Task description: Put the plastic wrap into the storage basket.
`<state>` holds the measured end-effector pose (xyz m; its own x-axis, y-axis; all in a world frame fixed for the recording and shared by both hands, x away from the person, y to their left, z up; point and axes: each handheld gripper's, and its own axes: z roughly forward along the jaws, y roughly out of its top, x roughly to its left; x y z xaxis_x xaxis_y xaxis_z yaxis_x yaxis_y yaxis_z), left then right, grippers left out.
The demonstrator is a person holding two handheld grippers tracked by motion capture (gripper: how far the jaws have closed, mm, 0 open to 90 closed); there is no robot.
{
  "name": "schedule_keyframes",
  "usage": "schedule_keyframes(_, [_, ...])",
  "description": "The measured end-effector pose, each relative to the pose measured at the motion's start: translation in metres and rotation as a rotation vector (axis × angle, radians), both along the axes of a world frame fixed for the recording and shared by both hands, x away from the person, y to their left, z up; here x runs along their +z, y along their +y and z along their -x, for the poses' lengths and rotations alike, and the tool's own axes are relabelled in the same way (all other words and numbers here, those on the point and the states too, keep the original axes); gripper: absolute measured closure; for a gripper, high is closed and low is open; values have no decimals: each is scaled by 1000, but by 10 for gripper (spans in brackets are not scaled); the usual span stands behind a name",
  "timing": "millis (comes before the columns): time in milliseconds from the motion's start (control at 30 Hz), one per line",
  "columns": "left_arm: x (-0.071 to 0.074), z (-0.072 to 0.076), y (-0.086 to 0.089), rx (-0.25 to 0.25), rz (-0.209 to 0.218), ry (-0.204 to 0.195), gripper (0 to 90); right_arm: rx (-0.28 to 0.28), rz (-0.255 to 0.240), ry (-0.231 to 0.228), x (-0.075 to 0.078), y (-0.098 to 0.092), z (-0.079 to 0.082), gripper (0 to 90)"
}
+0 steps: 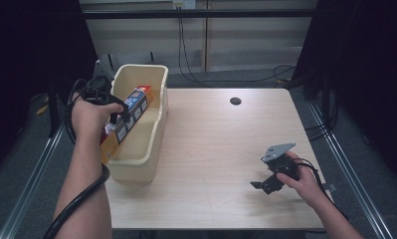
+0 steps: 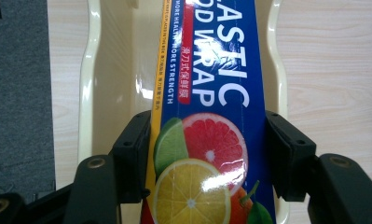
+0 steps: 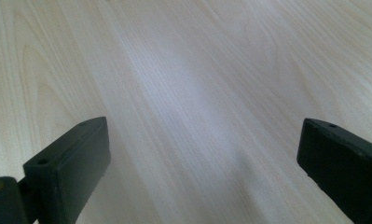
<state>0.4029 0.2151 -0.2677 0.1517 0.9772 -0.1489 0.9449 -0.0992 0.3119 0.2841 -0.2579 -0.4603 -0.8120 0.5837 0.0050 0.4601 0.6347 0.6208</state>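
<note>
- Plastic wrap box [image 2: 207,116] — long and blue, with citrus fruit printed on it; I see it lying lengthwise inside the cream bin [image 1: 153,79], one end tilted up toward the bin's far wall.
- My left gripper [image 1: 121,115] is clamped on the box, one black jaw pressed against each long side.
- The bin sits at the left edge of the wooden table [image 1: 211,144].
- My right gripper [image 1: 259,183] hovers low over bare tabletop, well apart from the bin — jaws spread wide, nothing between them.

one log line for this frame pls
left gripper: shut on wrap box, over bin | right gripper: open, holding nothing, above table | box not yet released
</note>
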Motion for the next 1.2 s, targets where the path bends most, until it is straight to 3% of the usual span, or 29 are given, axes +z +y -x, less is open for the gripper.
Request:
schedule_keyframes(500, [-15,1,-1,-5,1,31,408,-5,5,-10,0,-2,1,23])
schedule_keyframes(1167, [-37,1,-1,42,27,78,406,8,10,-4,-1,-1,0,24])
schedule_keyframes(1200, [-38,1,-1,35,14,73,405,9,10,-4,-1,-1,0,24])
